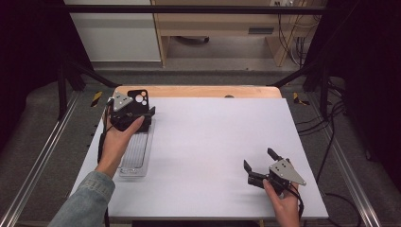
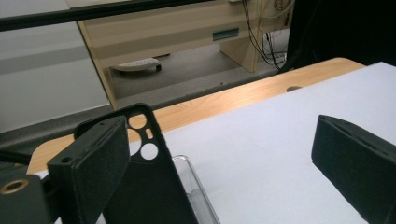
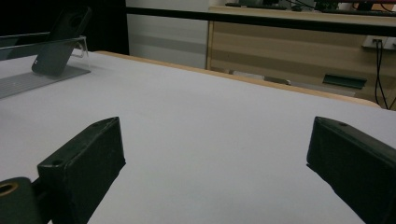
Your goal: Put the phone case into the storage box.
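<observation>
White board [image 1: 213, 156] covers the wooden table, whose bare edge shows along the far side; the wide middle lies free. At the left edge, a black phone case [image 1: 140, 101] leans upright at the far end of a clear tray [image 1: 137, 158]. Just beside that case, the left gripper [image 1: 135, 116] has its jaws spread wide, holding nothing. Well apart, near the right front corner, the right gripper [image 1: 259, 163] hovers, jaws spread and empty.
</observation>
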